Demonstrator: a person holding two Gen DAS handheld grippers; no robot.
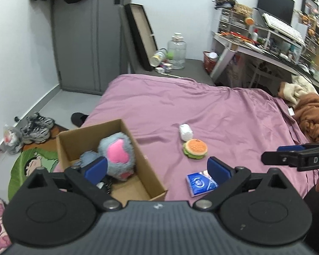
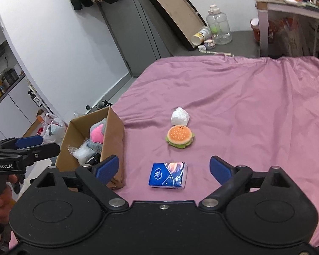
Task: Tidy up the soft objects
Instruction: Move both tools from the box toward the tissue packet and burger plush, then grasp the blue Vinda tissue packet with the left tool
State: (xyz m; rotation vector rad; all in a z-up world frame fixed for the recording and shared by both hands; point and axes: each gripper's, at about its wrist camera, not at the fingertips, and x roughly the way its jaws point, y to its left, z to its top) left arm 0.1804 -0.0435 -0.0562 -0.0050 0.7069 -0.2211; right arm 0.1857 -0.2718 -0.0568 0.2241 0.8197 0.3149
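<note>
The blue tissue pack (image 2: 168,175) lies flat on the bed (image 2: 244,106) near its front edge, straight ahead of the right tongs (image 2: 164,169), which gape empty astride its long axis. The left tongs (image 1: 157,169) hang open and empty above the cardboard box (image 1: 151,176) at the bed's left edge, so the right hand looks nearer.

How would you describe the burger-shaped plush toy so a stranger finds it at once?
On the purple bed sheet, right of the open cardboard box, three small items lie in a row. The round burger-shaped plush toy is the middle one, touching the white wrapped bundle, with orange bun and green edge.
</note>
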